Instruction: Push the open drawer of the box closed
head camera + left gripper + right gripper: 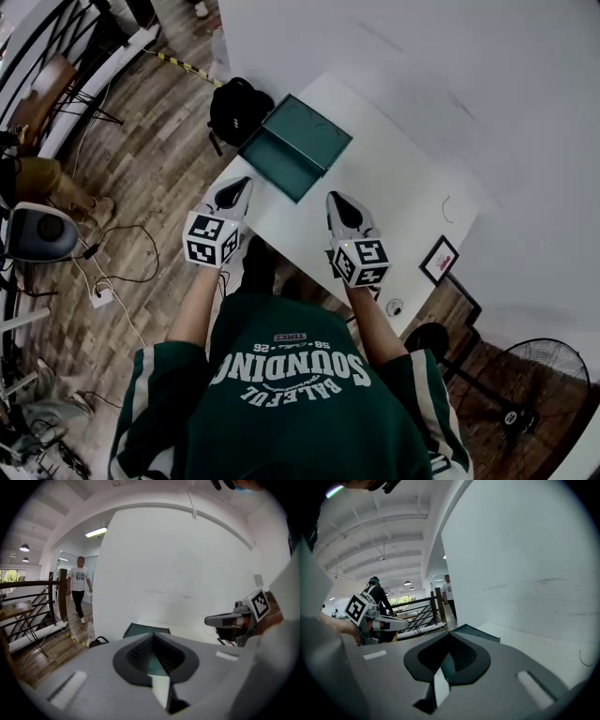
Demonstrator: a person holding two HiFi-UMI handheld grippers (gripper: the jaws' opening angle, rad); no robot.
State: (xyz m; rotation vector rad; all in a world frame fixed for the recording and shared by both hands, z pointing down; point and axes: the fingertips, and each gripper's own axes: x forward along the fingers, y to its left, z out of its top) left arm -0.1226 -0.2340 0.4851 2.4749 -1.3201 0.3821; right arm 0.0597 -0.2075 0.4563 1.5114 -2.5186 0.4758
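At the bottom of the head view, a person in a green sweatshirt (291, 394) is holding the left gripper (238, 185) and the right gripper (337, 200) at the near edge of the white table (412, 187), and each gripper's jaws are pressing together with nothing between them. Above them, in the upper middle of the frame, the teal box (314, 127) is lying on the table apart from both grippers, with its drawer (279, 167) standing open toward the lower left. Beyond it, a black bag (234, 108) is sitting on the wooden floor (159, 159).
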